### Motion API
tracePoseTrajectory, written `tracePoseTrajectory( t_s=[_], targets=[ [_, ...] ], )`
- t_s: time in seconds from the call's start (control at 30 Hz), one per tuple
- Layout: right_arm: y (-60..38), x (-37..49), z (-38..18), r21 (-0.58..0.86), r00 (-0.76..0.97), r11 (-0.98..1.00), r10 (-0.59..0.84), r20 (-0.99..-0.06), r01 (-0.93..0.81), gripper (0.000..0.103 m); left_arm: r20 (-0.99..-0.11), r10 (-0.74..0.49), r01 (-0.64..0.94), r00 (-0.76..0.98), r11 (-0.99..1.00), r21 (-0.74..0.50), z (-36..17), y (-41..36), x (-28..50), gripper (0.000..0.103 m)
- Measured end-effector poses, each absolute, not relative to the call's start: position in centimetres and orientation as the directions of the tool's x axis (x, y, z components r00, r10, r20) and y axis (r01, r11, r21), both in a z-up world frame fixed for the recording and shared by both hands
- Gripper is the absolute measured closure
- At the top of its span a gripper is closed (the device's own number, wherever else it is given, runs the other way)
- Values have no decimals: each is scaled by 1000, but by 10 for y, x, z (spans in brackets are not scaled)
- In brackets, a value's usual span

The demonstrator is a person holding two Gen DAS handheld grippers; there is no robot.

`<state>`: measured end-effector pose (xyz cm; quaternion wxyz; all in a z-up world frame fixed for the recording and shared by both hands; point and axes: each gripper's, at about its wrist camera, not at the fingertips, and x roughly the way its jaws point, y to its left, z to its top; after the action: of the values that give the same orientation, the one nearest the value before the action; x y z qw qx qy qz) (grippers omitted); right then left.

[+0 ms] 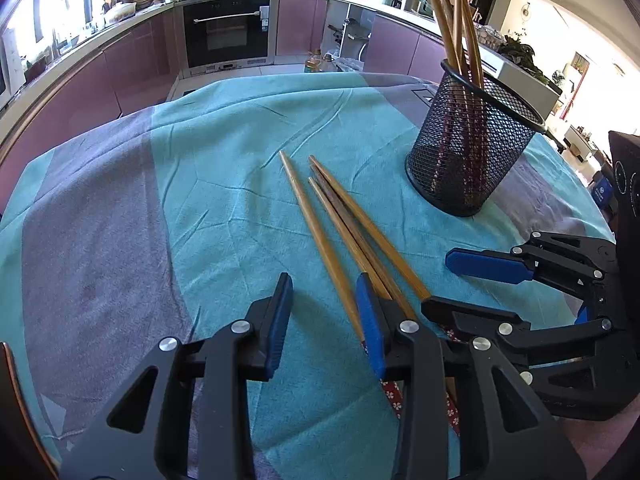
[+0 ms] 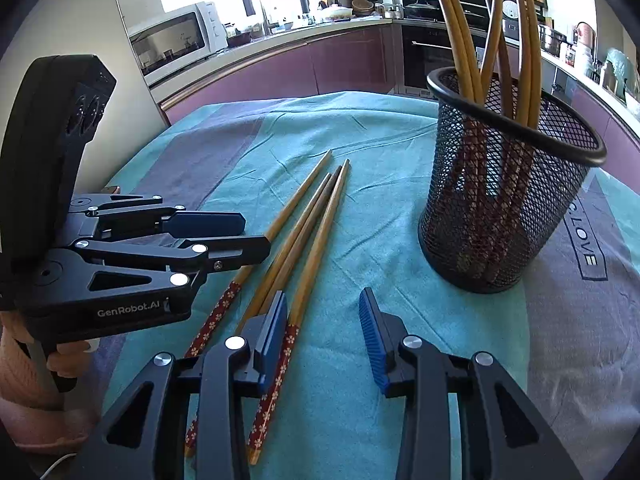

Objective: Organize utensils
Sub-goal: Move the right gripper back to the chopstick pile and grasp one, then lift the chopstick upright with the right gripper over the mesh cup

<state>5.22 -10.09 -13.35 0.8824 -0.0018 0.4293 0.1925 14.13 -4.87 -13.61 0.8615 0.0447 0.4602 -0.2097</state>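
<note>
Left wrist view: left gripper (image 1: 325,312) jaws partly apart, nothing clamped. One chopstick (image 1: 320,240) lies between the jaws on the teal cloth (image 1: 200,184); three more chopsticks (image 1: 360,224) pass just outside its right-hand jaw. Mesh holder (image 1: 472,148) ahead and right of the jaws, upright, with sticks in it.

Right wrist view: right gripper (image 2: 324,340) jaws partly apart, empty, only cloth between them. Chopsticks (image 2: 316,216) at and beyond its left-hand jaw; holder (image 2: 508,184) ahead-right.

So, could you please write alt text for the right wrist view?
Four loose chopsticks lie on a teal tablecloth before the open right gripper. A black mesh holder of chopsticks stands right; the left gripper hovers left.
</note>
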Motion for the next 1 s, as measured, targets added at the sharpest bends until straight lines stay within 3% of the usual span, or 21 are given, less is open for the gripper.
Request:
tracePoseTrajectory(
  t_s=[0.3, 0.5, 0.67, 1.0],
  targets=[
    [-94, 69, -133, 137, 566, 932, 316, -761, -335, 74, -816, -303, 388, 492, 915, -106, -136, -57, 156, 71],
    [-100, 74, -135, 157, 569, 936, 318, -759, -314, 86, -816, -311, 381, 488, 916, -122, -137, -61, 161, 89],
    [-109, 75, -136, 201, 563, 936, 337, -755, -290, 96, -809, -319, 364, 494, 921, -141, -139, -59, 157, 94],
    [-123, 62, -126, 264, 577, 915, 398, -713, -304, 97, -792, -340, 355, 507, 920, -168, -132, -49, 140, 95]
  ],
)
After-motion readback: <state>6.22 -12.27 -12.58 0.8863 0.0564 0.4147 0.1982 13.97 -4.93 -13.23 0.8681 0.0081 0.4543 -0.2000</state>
